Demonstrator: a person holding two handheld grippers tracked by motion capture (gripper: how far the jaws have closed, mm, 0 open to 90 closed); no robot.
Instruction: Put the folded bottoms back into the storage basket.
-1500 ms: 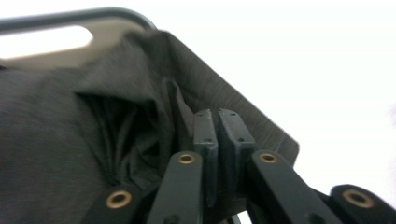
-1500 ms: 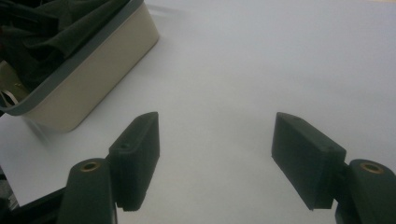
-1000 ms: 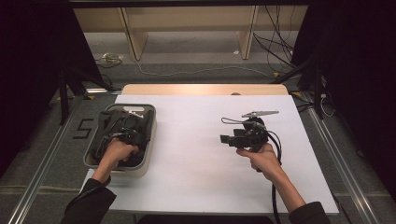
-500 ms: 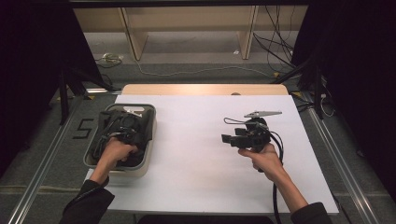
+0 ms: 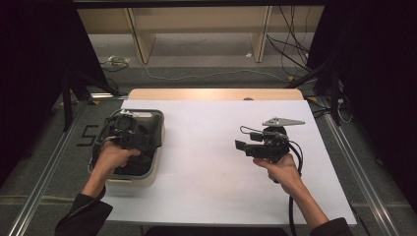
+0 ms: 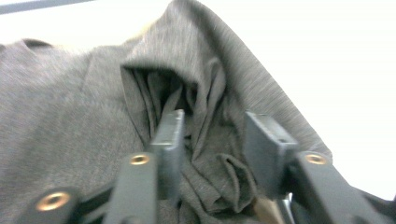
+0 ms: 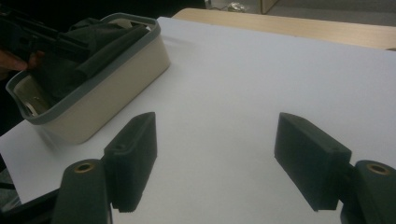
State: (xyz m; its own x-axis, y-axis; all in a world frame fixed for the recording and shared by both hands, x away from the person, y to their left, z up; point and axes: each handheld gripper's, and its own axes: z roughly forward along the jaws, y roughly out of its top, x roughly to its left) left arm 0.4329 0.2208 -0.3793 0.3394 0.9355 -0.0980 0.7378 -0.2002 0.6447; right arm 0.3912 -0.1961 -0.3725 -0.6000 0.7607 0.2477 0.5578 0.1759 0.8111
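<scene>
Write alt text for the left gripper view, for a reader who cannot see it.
A crumpled grey knit cloth lies under the left gripper, whose two black jaws have just been opening and stand apart with a bunched fold of the fabric between them. Behind the cloth is a bright white surface.

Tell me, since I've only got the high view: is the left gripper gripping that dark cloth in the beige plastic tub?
Observer: No. The left gripper has just been opening its fingers, and a fold of the grey knitted cloth lies loose between them.
Operator: And the right one, is it carrying anything?
Observer: No. The right gripper is wide open, with nothing between its fingers and bare white tabletop beyond them.
</scene>
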